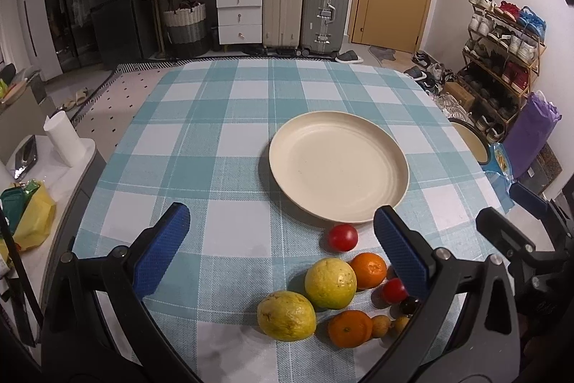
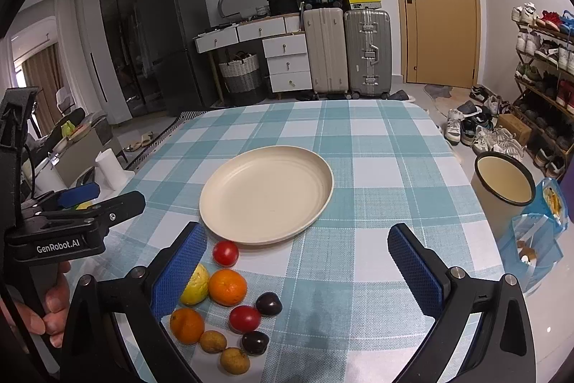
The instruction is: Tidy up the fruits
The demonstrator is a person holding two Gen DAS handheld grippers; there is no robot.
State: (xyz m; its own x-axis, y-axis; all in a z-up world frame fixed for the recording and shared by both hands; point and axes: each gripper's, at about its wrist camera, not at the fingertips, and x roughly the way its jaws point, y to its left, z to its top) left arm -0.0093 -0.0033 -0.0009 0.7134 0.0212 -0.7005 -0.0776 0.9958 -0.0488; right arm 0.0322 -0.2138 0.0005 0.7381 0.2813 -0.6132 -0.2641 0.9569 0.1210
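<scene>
Fruit lies clustered on the checked counter (image 1: 215,139), just on the near side of the empty plate (image 1: 339,166). A tomato (image 1: 342,237) sits closest to the plate's rim, not touching it. Nearer than that lie two yellow guavas (image 1: 330,282) (image 1: 286,315), two oranges (image 1: 368,270) (image 1: 349,328), a second tomato (image 1: 394,290), two dark plums (image 2: 268,303) (image 2: 255,342) and two small brown longans (image 2: 213,341) (image 2: 234,360). The left gripper (image 1: 281,248) hovers near the plate with its jaws spread wide, holding nothing. The right gripper (image 2: 297,270) likewise hangs wide and empty, the fruit by its left finger (image 2: 179,270).
</scene>
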